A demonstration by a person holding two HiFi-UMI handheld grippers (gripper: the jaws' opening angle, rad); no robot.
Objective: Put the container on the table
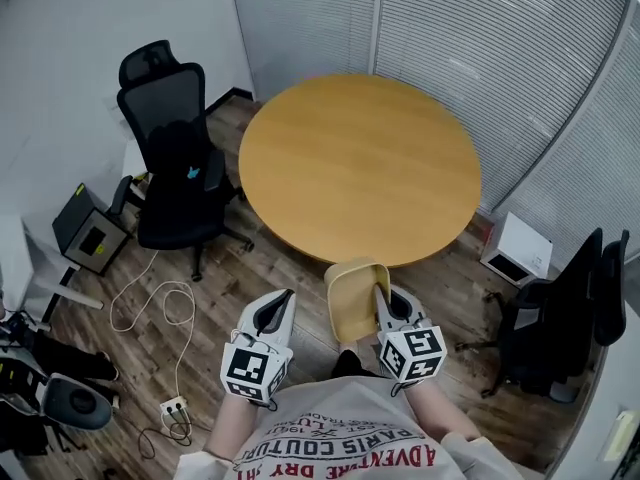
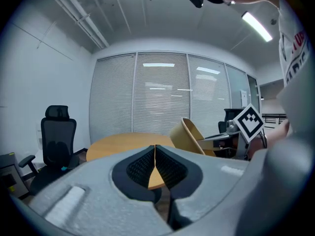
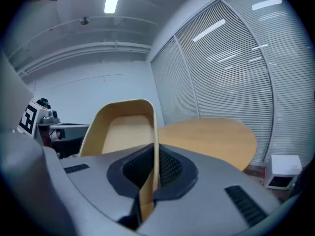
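A tan, open-topped container [image 1: 355, 298] hangs in the air just short of the round wooden table's [image 1: 360, 163] near edge. My right gripper [image 1: 381, 296] is shut on the container's right wall, and in the right gripper view that thin wall [image 3: 153, 132] runs between the closed jaws of the right gripper [image 3: 155, 167], with the table [image 3: 211, 139] beyond. My left gripper [image 1: 282, 306] stays to the container's left, apart from it. In the left gripper view the left gripper [image 2: 155, 167] is shut on nothing, and the container [image 2: 189, 135] tilts at the right.
A black office chair [image 1: 175, 168] stands left of the table, another chair [image 1: 560, 318] at the right. A white box [image 1: 517, 248] and a black box [image 1: 88, 230] sit on the wood floor, with a cable and power strip [image 1: 172, 406]. Blinds line the far wall.
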